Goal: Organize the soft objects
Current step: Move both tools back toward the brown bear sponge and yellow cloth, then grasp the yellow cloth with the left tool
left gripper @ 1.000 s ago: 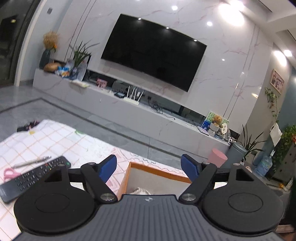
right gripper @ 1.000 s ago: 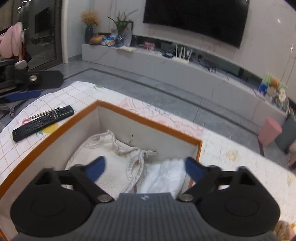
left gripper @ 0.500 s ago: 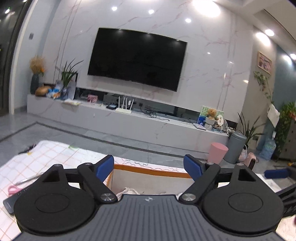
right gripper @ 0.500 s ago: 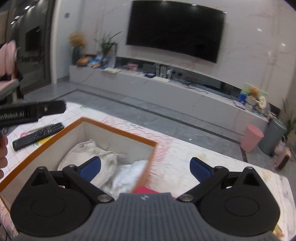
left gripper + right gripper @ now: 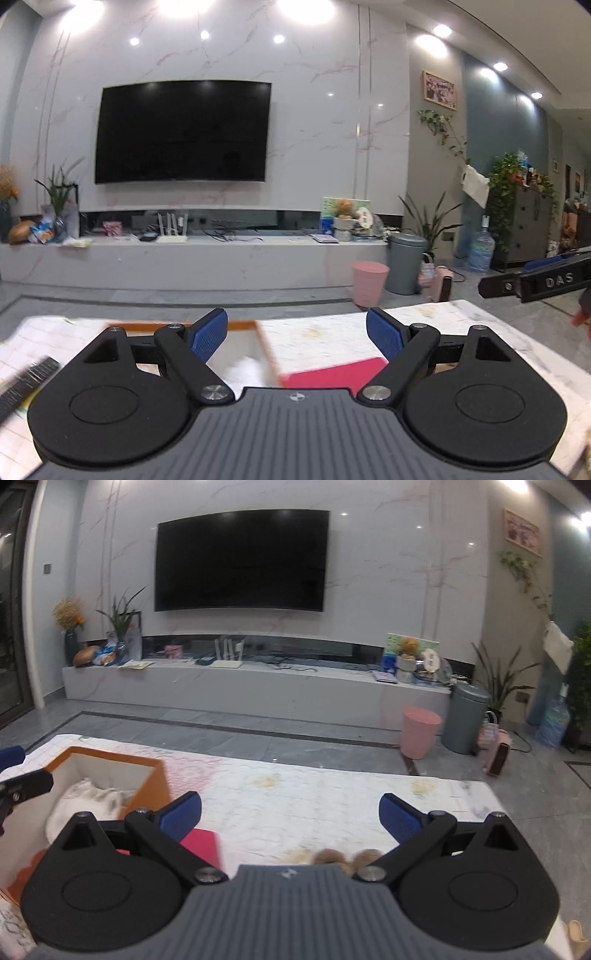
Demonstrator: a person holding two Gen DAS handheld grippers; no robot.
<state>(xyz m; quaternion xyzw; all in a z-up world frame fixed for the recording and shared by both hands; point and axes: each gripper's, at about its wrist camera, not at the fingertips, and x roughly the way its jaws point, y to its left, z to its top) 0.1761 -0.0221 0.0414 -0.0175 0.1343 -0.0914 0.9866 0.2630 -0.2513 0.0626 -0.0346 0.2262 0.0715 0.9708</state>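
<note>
An orange-rimmed box (image 5: 110,760) stands on the table at the left in the right wrist view, with a cream cloth bag (image 5: 85,801) inside; in the left wrist view its rim (image 5: 240,325) shows with white fluffy fabric (image 5: 243,369) in it. A pink flat item (image 5: 332,373) lies beside the box, also in the right wrist view (image 5: 199,842). A brown plush toy (image 5: 343,858) peeks out just below my right gripper (image 5: 290,816). Both my left gripper (image 5: 297,334) and right gripper are open, empty and held above the table.
A patterned cloth covers the table (image 5: 314,794). A remote control (image 5: 26,380) lies at the left. Beyond the table's far edge are the floor, a TV console (image 5: 258,686), a pink bin (image 5: 421,731) and a grey bin (image 5: 465,716).
Both grippers have tilted up and swung to the right, away from the box. The box now sits at the left of both views and the brown plush toy has come into the right view.
</note>
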